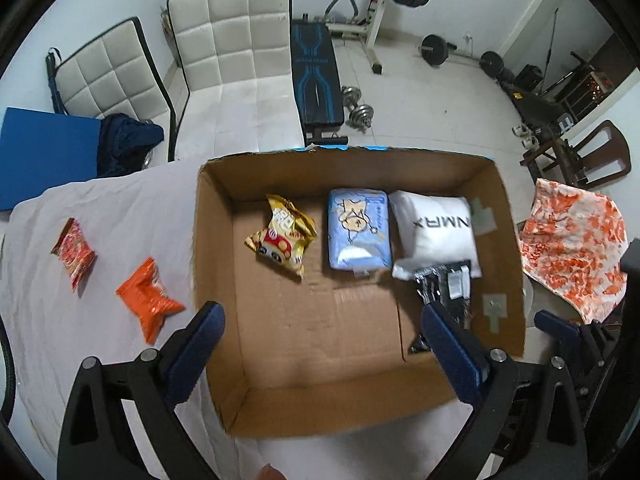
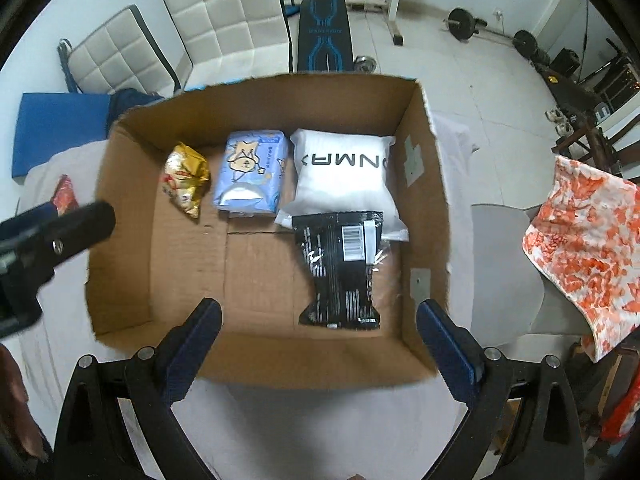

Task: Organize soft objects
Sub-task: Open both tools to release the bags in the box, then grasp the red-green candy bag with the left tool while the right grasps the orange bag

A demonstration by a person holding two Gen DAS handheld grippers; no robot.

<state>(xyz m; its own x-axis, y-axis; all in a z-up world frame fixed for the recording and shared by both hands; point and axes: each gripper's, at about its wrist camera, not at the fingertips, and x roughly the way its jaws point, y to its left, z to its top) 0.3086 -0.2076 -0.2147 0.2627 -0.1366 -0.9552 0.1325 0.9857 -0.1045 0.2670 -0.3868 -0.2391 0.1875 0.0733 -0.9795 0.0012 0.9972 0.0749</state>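
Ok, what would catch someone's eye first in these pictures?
The open cardboard box in the middle, holding a gold snack bag, a blue tissue pack, a white pillow pack and a black packet. Next, two orange snack packets left of it on the white sheet.

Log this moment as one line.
left gripper: open, empty | right gripper: open, empty | box: four packs inside | orange snack packs: two outside, on sheet
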